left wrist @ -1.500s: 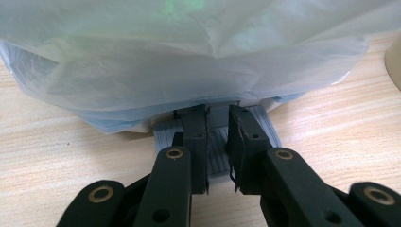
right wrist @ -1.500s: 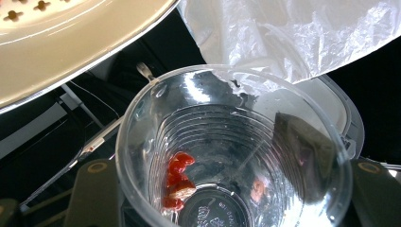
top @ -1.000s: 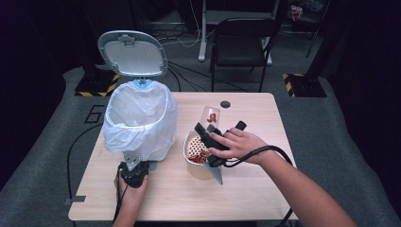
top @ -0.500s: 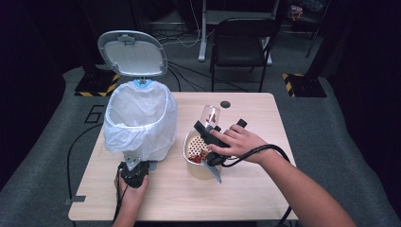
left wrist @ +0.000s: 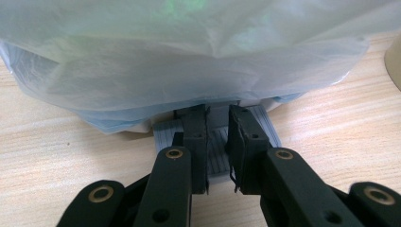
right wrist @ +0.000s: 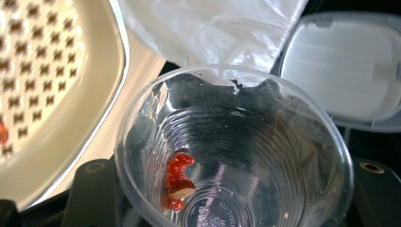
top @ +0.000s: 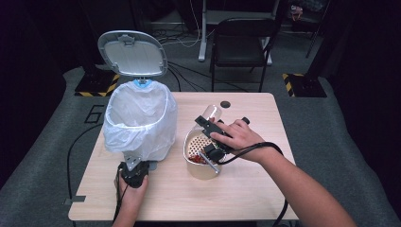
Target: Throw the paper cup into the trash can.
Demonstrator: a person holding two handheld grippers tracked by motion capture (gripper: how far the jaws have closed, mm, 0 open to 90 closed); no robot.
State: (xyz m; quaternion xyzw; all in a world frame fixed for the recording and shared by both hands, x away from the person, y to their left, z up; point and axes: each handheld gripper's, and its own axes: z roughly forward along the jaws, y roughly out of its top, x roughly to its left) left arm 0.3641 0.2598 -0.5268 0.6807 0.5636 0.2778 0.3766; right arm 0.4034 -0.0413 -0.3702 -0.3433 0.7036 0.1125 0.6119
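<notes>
Cup (right wrist: 236, 151) of clear plastic sits gripped in the right claw (top: 211, 135), its mouth facing the lens in the right gripper view, with a few red scraps (right wrist: 177, 179) stuck to its inner wall low in the frame. In the high view this cup lies tipped at mid-frame, above the perforated cream bowl (top: 201, 163), whose holed insert fills the upper left of the right gripper view. The left claw (left wrist: 217, 137) is closed on the grey ribbed pedal (left wrist: 217, 156) at the foot of the bin (top: 139, 123), lower left of the high view. A white bag (left wrist: 189, 52) lines the bin and hangs over its rim, and the grey lid (top: 132, 53) stands open at upper left. Everything rests on the wooden surface (top: 246, 189).
</notes>
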